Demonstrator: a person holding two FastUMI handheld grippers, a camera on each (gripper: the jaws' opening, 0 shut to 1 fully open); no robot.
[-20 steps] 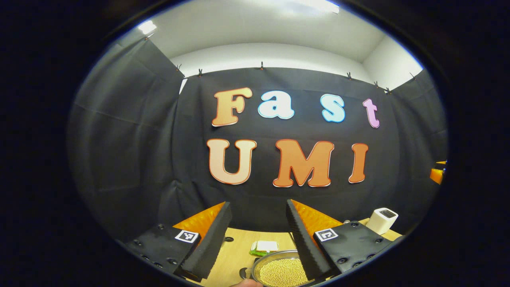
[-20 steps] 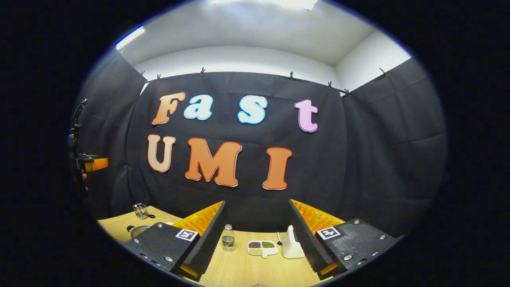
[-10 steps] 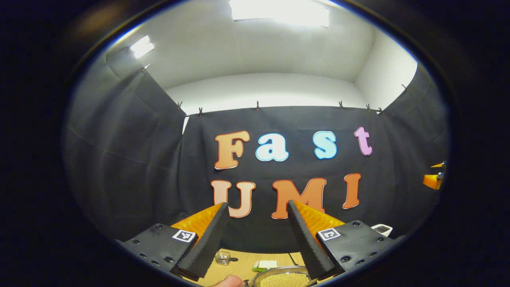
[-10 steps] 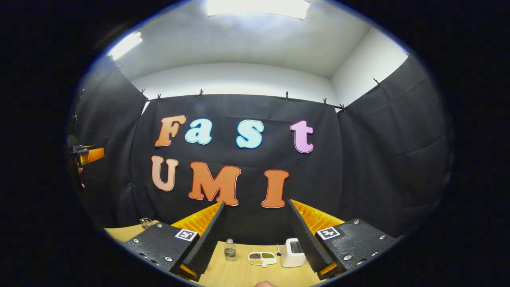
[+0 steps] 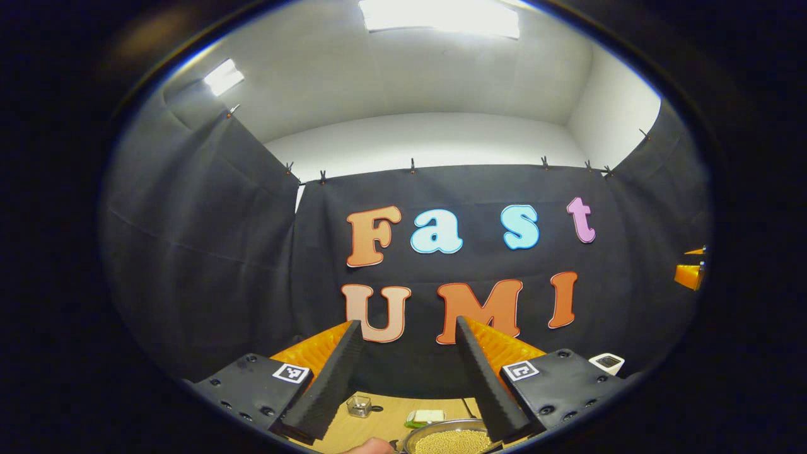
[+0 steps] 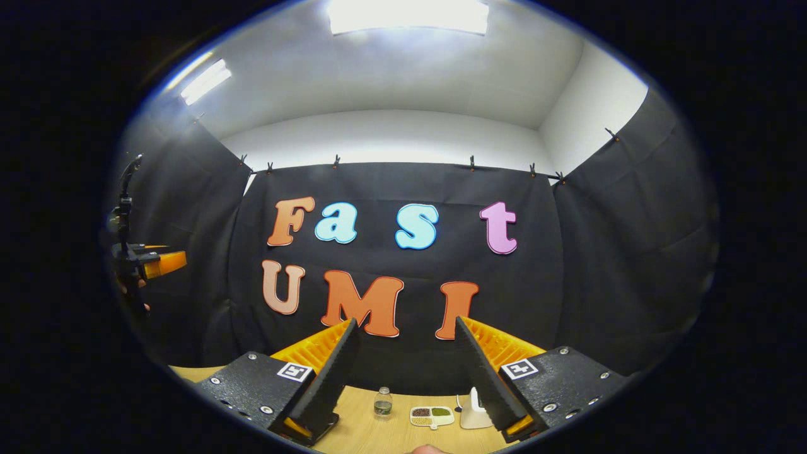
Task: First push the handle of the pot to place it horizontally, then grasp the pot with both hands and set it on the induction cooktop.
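Your left hand-held gripper (image 5: 408,325) is raised and tilted up toward the booth's black cloth wall (image 5: 208,252), its fingers spread with nothing between them. Your right hand-held gripper (image 6: 406,321) is likewise spread and holding nothing, aimed at the same wall. Below, the light wooden desk (image 5: 384,424) carries the pot (image 5: 451,438), filled with small yellow grains, at the bottom edge of the left gripper view. A small glass cube (image 5: 359,406) and a white-and-green item (image 5: 425,417) lie beyond it. On the desk in the right gripper view stand a small bottle (image 6: 382,401), a divided dish (image 6: 432,415) and a white appliance (image 6: 471,413). White ceiling (image 6: 403,69) with lit panels overhead.
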